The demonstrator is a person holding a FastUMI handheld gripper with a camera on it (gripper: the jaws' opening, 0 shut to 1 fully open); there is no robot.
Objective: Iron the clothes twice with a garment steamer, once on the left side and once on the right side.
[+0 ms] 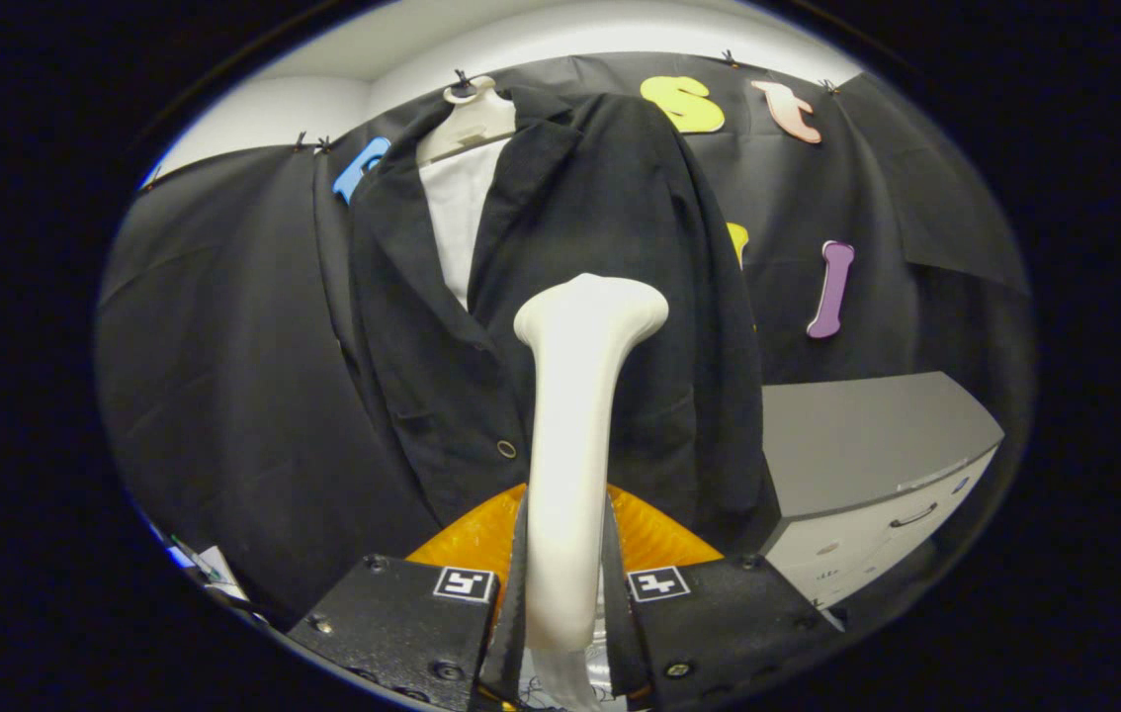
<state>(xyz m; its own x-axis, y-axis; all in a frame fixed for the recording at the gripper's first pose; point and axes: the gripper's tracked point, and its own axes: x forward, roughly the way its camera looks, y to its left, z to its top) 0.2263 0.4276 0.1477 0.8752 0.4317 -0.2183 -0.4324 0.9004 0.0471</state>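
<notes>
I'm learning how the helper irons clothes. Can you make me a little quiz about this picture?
1. True or false: the gripper is shut on the white garment steamer.
2. Which garment hangs just beyond the steamer's head? A) a black jacket B) a red scarf C) blue jeans
3. Fill in: beside the jacket stands a grey ____ with a drawer handle.

Key:
1. True; both fingers press on the steamer's handle.
2. A, the black jacket, hung on a dress form over a white shirt.
3. Cabinet.
</notes>
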